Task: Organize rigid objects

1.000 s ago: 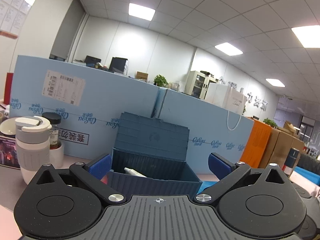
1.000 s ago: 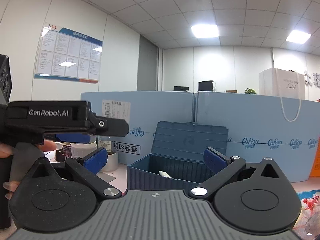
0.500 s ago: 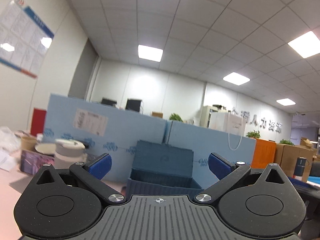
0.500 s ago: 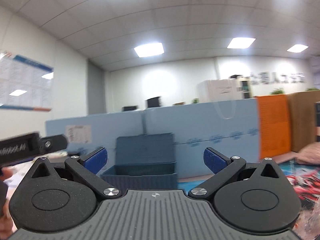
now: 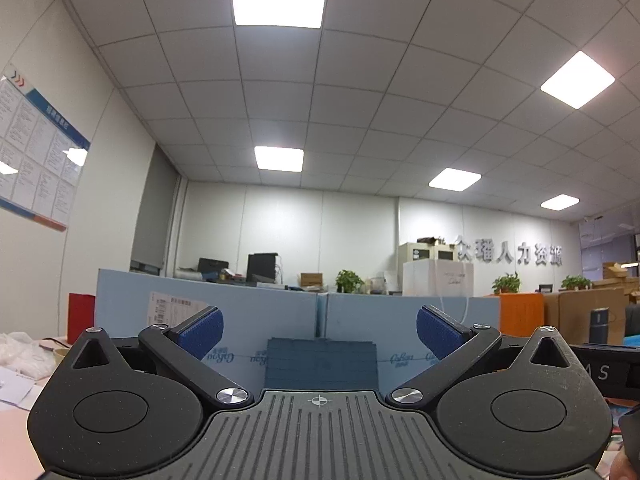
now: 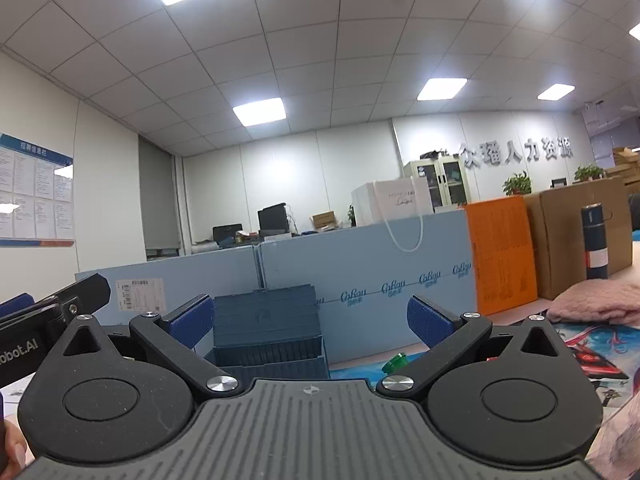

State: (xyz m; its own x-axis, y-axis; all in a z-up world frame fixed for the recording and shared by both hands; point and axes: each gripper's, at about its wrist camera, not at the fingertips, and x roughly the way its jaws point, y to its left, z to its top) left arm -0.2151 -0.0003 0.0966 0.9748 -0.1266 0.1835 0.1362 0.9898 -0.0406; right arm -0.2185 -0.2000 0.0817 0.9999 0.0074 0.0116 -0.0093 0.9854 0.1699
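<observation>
- Ahead of my left gripper [image 5: 320, 330], between its blue pads, I see only the raised lid of the dark blue storage box [image 5: 321, 364]; the box body is hidden below the gripper housing.
- Its jaws are spread wide with nothing between them, and the camera tilts up toward the ceiling panels.
- From my right gripper [image 6: 310, 320], also spread wide and holding nothing, the storage box [image 6: 266, 336] shows more fully: lid upright, body open, standing on the table in front of the light blue foam partition [image 6: 360, 276].
- I cannot make out what lies inside the box from this low angle.
- Just right of the box, near the right finger's base, a small green object [image 6: 394, 362] sits on the patterned mat; it may be a cap, but it is too small to tell.
- Farther right, a dark cylindrical flask [image 6: 595, 242] stands upright before a cardboard box [image 6: 576, 240], with an orange box [image 6: 502, 256] beside it.
- At the left edge of the right view, part of the other gripper's black body shows.
</observation>
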